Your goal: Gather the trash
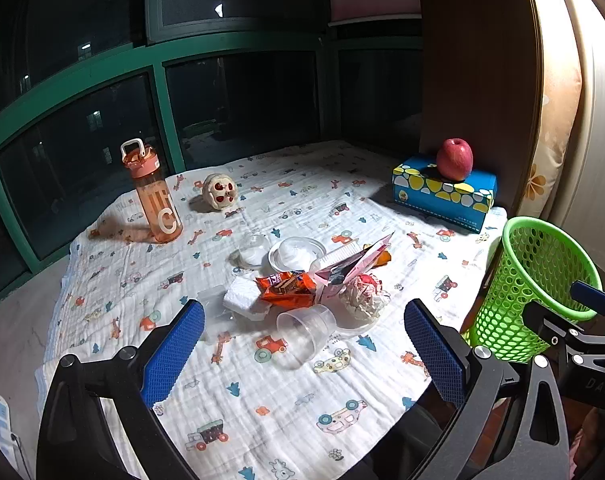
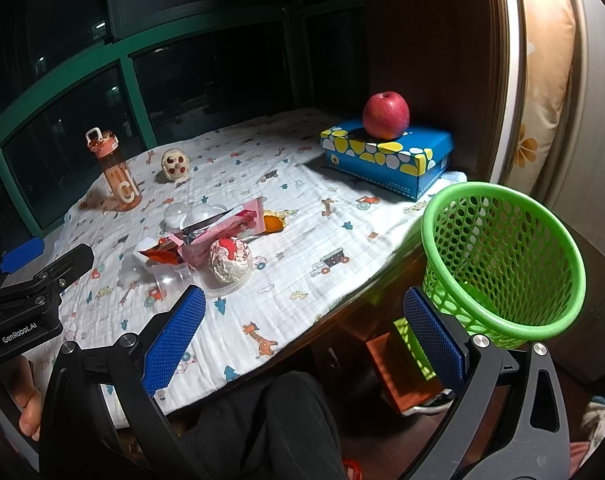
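Observation:
A heap of trash lies mid-table: a clear plastic cup (image 1: 304, 334) on its side, an orange snack wrapper (image 1: 288, 288), white foam (image 1: 244, 300), a crumpled paper ball (image 1: 364, 296), a pink packet (image 1: 356, 266) and clear lids (image 1: 296, 252). The heap also shows in the right wrist view (image 2: 206, 248). My left gripper (image 1: 302, 354) is open and empty, just short of the cup. My right gripper (image 2: 302, 336) is open and empty over the table's near edge. A green mesh basket (image 2: 502, 256) stands past the table's right edge, touching the right finger; it also shows in the left wrist view (image 1: 536, 288).
An orange water bottle (image 1: 154, 196) and a skull-like toy (image 1: 220, 192) stand at the back left. A red apple (image 1: 454, 159) sits on a blue tissue box (image 1: 442, 196) at the back right. A wooden panel (image 1: 474, 80) rises behind the box. Dark windows are behind.

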Demonstrator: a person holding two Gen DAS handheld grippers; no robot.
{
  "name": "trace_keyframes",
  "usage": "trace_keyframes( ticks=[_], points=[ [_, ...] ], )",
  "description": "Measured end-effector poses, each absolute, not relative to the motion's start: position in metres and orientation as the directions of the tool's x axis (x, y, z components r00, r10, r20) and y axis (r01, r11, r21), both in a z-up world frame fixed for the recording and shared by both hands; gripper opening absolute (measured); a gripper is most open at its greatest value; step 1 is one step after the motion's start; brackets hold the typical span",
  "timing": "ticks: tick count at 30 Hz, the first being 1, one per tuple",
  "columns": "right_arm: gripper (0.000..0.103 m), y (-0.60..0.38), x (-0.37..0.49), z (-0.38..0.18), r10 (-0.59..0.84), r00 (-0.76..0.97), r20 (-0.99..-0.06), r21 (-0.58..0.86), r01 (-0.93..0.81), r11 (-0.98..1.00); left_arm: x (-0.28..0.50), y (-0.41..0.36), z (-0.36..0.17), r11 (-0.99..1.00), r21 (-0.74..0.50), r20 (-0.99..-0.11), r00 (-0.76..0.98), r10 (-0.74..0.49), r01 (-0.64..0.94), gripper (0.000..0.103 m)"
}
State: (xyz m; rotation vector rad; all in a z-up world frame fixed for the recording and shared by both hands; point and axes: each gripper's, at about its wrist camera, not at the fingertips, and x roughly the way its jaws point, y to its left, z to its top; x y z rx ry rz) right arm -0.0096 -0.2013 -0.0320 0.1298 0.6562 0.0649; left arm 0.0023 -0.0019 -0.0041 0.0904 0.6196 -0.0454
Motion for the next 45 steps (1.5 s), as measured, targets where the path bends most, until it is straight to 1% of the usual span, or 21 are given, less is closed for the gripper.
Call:
trace_keyframes(
  ticks=[26, 29, 33, 45],
  points=[
    [0.098, -0.2023, -0.0091, -0.031, 0.095, 0.79, -0.605, 0.141, -0.012, 0.99, 0.0068, 0.0023, -0.0094, 0.996, 0.056, -0.599, 0.8, -0.02, 0.066, 0.097],
    [0.098, -0.2031, -0.0075, -0.0348, 0.094, 0.789, -0.608, 0.141, -0.01, 0.99, 0.0077, 0.0018, -0.0106, 0.996, 0.069, -0.597, 0.802, -0.003, 0.056, 0.097],
    [0.098, -0.2036, -0.0076, -0.035, 0.095, 0.788, -0.608, 0.141, -0.01, 0.99, 0.01, 0.0032, -0.0131, 0.997, 0.057, -0.607, 0.794, -0.013, 0.06, 0.097],
    [0.098, -0.2045, -0.0066, -0.0346, 0.094, 0.786, -0.61, 0.142, -0.008, 0.99, 0.0106, 0.0055, -0.0121, 0.998, 0.032, -0.596, 0.802, -0.021, 0.051, 0.097]
  ],
)
